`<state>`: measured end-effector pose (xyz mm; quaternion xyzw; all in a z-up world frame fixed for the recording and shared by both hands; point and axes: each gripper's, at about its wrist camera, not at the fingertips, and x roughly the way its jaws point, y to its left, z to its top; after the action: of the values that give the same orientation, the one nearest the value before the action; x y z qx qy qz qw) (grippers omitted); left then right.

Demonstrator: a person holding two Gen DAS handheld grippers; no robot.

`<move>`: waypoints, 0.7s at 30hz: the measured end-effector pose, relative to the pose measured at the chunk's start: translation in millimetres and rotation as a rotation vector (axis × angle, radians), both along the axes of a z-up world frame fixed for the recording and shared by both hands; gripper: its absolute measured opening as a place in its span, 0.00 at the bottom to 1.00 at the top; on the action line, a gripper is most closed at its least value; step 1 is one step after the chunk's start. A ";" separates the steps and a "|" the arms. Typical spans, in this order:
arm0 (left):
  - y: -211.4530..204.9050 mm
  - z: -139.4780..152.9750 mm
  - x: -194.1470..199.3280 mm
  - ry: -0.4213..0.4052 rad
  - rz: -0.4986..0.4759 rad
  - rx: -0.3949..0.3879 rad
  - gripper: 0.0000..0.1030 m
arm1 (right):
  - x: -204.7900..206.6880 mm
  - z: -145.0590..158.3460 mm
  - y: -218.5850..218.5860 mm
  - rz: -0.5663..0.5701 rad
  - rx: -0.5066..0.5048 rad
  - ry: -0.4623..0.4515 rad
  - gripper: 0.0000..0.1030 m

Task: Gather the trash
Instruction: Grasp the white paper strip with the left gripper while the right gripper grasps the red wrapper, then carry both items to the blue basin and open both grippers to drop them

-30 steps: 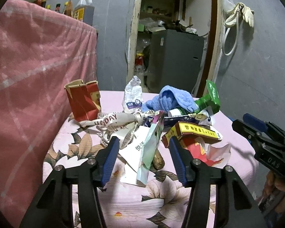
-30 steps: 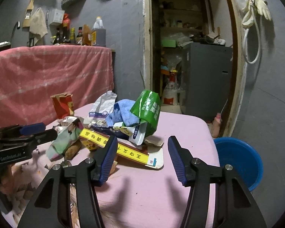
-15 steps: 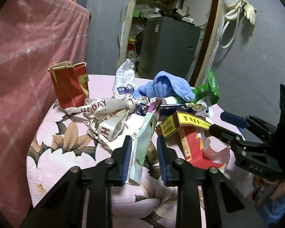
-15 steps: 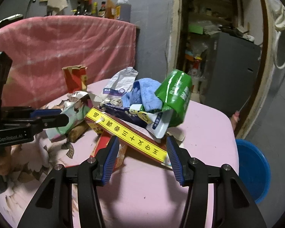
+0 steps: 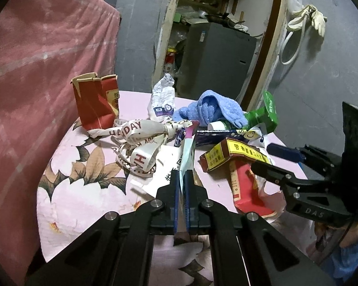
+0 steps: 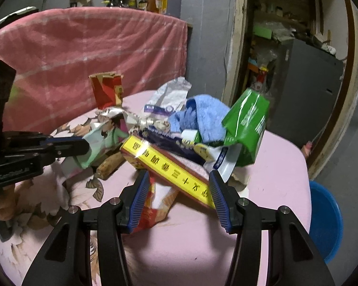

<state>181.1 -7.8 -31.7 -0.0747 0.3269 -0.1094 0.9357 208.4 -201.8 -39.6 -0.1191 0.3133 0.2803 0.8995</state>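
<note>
- In the left wrist view, our left gripper (image 5: 184, 183) had gone from wide apart a second earlier to clenched on the lower edge of a flat pale green and white printed snack pouch (image 5: 188, 152), which stood on edge between the blue pads. The rest of the trash lay beyond it on the pink floral-clothed counter (image 5: 83, 190): a white lettered ribbon (image 5: 140, 143), a torn red carton (image 5: 95, 102), a blue cloth (image 5: 217, 109) and a long yellow-labelled red box (image 5: 236, 155).
- This meant, we judged, that the first piece was secured and ready to lift away.
- In the right wrist view, our right gripper (image 6: 179, 197) had moved closer to the pile, fingers (image 6: 138, 197) spread and holding nothing, straddling the near end of the yellow-labelled box (image 6: 169, 166). A crushed green packet (image 6: 248, 124) leaned on the heap, and a blue plastic basin (image 6: 327, 221) sat on the floor to the right, probably the place for the trash.
</note>
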 end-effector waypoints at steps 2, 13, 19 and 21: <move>0.0 0.1 -0.2 0.004 -0.004 -0.008 0.02 | -5.5 -2.1 -2.8 -0.023 0.046 0.038 0.48; 1.3 1.6 -8.9 -0.007 0.009 -0.022 0.02 | -23.1 -19.0 -2.4 -0.071 0.124 0.120 0.22; -6.5 10.6 -26.6 -0.082 0.035 0.008 0.02 | -38.9 -11.1 -10.8 -0.070 0.162 0.069 0.05; -11.9 15.2 -34.0 -0.113 0.041 0.020 0.01 | -46.8 -4.7 -14.8 -0.076 0.175 0.033 0.04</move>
<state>147.1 -19.7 -16.6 -0.0656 0.2729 -0.0906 0.9555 161.6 -216.7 -44.2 -0.0237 0.3067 0.2742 0.9111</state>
